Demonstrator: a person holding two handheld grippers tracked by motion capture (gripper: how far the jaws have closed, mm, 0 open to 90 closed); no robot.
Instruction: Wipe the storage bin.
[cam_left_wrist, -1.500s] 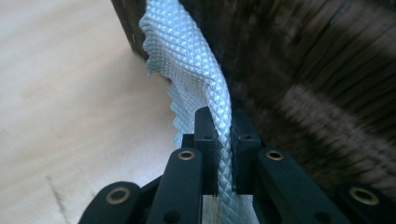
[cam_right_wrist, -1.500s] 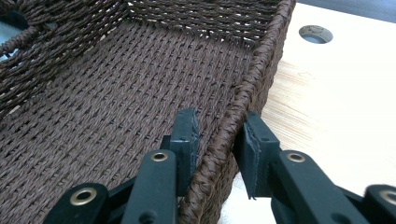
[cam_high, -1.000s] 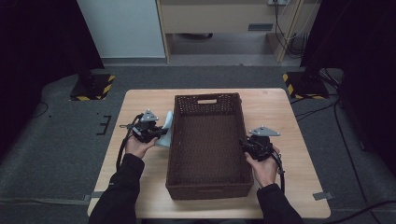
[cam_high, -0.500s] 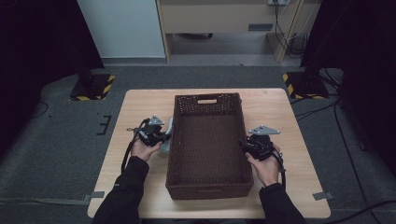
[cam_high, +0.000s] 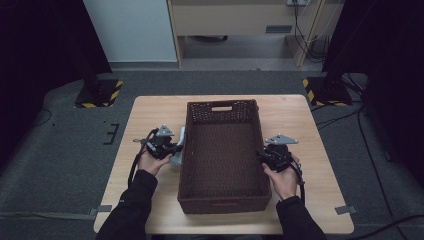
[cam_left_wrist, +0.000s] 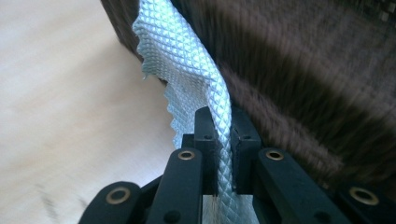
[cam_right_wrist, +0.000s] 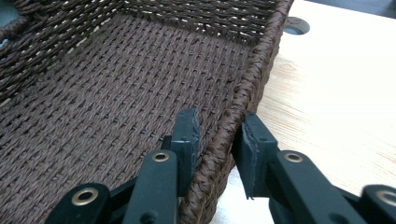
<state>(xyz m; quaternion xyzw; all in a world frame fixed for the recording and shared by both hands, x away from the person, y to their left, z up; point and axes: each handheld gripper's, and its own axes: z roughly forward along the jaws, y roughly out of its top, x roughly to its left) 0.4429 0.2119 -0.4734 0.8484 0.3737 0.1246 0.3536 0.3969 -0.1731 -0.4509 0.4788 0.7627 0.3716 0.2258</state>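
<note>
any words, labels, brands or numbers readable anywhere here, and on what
None: no view shows readable text.
Woven basket: no label or tag.
Pale quilted cloth in the left tool: pattern, no print.
Right tool on the basket's rim: plain black, no markings.
Yellow-and-black striped floor plates: hazard stripes, no lettering.
Pale plate on the cabinet: too small to read.

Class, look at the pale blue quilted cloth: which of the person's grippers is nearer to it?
Left. The left gripper is clamped on the cloth beside the basket; the right gripper straddles the basket's opposite side wall, away from the cloth.
</note>
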